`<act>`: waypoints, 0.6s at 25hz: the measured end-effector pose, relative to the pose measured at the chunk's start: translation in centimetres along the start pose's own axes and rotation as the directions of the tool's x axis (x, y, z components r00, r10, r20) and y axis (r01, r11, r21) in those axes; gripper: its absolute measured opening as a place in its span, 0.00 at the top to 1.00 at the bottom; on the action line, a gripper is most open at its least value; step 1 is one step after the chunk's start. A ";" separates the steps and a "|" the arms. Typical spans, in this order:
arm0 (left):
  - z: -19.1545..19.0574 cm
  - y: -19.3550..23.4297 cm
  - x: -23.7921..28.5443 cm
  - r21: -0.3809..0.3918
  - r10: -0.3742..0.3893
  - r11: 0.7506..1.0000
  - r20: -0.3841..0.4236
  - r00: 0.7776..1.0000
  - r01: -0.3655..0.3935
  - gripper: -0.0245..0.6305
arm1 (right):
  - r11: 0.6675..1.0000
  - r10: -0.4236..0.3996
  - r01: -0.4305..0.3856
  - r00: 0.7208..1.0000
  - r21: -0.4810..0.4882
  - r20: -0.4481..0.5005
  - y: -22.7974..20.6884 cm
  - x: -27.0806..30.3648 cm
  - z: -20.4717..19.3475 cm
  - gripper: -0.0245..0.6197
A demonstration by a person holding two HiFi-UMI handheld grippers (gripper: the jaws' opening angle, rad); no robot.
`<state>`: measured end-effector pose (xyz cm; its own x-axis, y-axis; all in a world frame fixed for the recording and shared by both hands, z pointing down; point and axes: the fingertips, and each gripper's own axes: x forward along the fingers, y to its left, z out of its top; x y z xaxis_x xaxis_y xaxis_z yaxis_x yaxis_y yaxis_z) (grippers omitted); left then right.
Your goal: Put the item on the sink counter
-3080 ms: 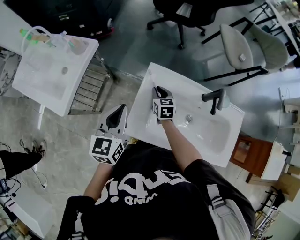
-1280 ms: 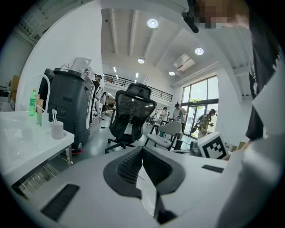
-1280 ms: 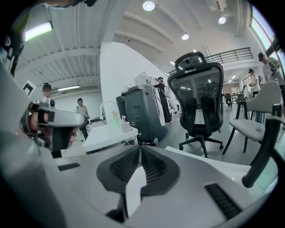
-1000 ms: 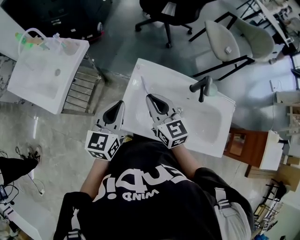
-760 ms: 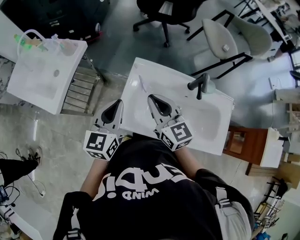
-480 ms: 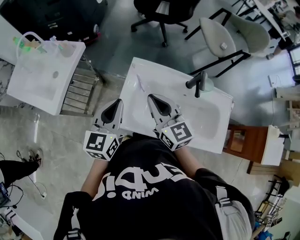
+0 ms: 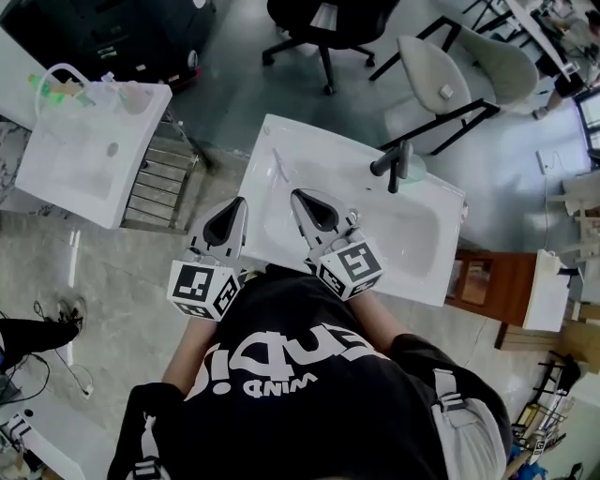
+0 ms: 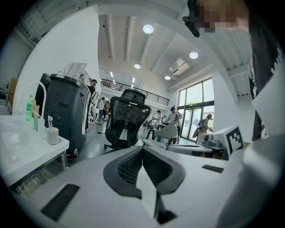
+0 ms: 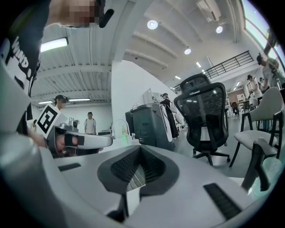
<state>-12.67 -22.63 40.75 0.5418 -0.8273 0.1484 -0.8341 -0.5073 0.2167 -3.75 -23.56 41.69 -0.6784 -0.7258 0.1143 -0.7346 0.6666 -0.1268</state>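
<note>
A thin white stick-like item [image 7: 278, 167] lies on the left part of the white sink counter [image 7: 309, 155], with nothing touching it. My right gripper [image 7: 302, 199] hovers over the counter's near edge, a little short of the item; it is shut and holds nothing. In the right gripper view its pads [image 9: 140, 151] meet at the tip. My left gripper [image 7: 232, 211] hangs just off the counter's left side, also shut and empty. Its pads [image 8: 142, 150] are closed in the left gripper view.
A black faucet [image 7: 392, 167] stands at the counter's far side above the basin [image 7: 403, 225]. A second sink unit [image 7: 84, 150] with bottles and a cup stands to the left. A black office chair [image 7: 319, 19], a white chair [image 7: 459, 75] and a wooden cabinet [image 7: 487, 286] surround it.
My right gripper has drawn back from the counter's far left toward the person, leaving the thin white item lying there. The left gripper has barely moved.
</note>
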 end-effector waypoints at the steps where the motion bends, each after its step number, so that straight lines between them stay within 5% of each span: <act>1: 0.1 -0.1 -0.1 0.001 0.001 1.000 0.002 1.000 -0.001 0.93 | 1.000 0.002 -0.002 1.000 0.000 0.000 0.1 0.0 0.0 0.93; 15: 0.4 -0.4 -0.7 0.002 -0.010 1.000 0.004 1.000 0.010 0.93 | 1.000 0.017 -0.017 1.000 0.005 -0.013 1.0 -0.2 -0.1 0.93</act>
